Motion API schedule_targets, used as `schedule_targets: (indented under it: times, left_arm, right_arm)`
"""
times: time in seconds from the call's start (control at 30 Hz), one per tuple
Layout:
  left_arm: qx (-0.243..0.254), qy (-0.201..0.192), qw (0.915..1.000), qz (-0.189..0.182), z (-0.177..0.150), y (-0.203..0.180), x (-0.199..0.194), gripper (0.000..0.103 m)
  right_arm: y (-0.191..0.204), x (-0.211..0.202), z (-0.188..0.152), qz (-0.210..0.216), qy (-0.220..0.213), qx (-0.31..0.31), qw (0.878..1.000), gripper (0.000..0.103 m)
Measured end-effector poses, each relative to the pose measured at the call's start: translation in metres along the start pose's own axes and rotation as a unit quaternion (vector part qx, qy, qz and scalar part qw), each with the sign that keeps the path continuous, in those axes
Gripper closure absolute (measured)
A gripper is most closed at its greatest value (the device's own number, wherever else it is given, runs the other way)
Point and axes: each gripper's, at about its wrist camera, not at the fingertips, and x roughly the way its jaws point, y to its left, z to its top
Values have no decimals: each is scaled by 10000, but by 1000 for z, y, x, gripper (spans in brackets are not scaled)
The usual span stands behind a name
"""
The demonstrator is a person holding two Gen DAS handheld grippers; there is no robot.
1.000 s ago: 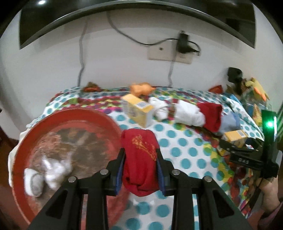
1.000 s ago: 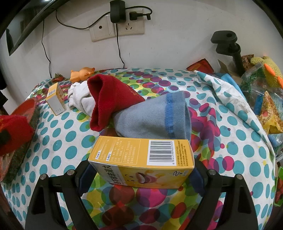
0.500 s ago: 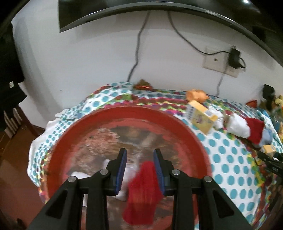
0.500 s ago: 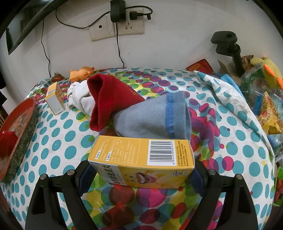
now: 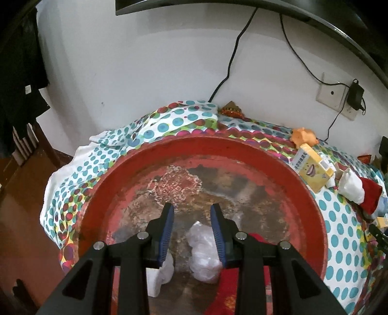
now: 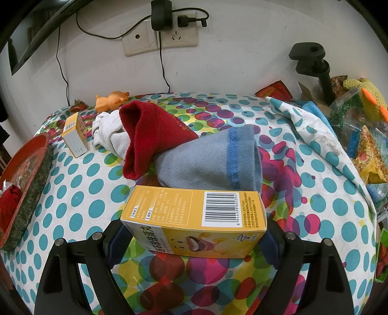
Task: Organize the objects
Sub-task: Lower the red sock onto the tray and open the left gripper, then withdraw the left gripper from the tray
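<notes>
A lived-in home, likely a bedroom or sitting room. The worktop (image 6: 315, 193) wears a polka-dot cloth, rumpled at its edges. Household odds lie on it: socks (image 6: 208, 157), medicine boxes (image 6: 194, 218), an orange toy (image 6: 111, 99) at 11 o'clock in the right wrist view, and a worn red tray (image 5: 312, 206). On the white wall behind, a double socket (image 6: 160, 36) carries a charger (image 6: 161, 14) with trailing cables. At 3 o'clock sit snack packets (image 6: 371, 155) and a knitted toy (image 6: 371, 97). The left wrist view shows a dark screen's edge (image 5: 218, 4) at 12 o'clock, dark wooden furniture (image 5: 29, 169) at 9 o'clock and black clothing (image 5: 21, 72) hanging at 10.
</notes>
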Motion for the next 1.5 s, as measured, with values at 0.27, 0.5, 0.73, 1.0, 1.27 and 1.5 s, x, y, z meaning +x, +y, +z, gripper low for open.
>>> schedule_targets:
  times: [0.27, 0.5, 0.73, 1.0, 1.27, 1.5]
  left_arm:
    - [296, -6, 9995, 96, -4, -8, 5, 71]
    - [498, 152, 9984, 219, -13, -10, 3, 66]
    - [610, -223, 9975, 281, -32, -11, -28, 57]
    - [587, -420, 9968, 349, -56, -4, -64, 54]
    - [230, -446, 9983, 286, -53, 22, -79, 47]
    - [160, -195, 9994, 252, -59, 37, -80, 47]
  right_arm:
    - [0, 1, 0, -8, 9, -2, 10000, 16]
    - [-1, 0, 0, -38, -8, 4, 10000, 16]
    - [-2, 1, 0, -102, -7, 9, 9999, 16]
    - [5, 0, -1, -300, -35, -148, 9994, 16]
    - [5, -2, -1, -397, -73, -131, 9991, 16]
    - [6, -1, 0, -538, -62, -154, 9984, 16]
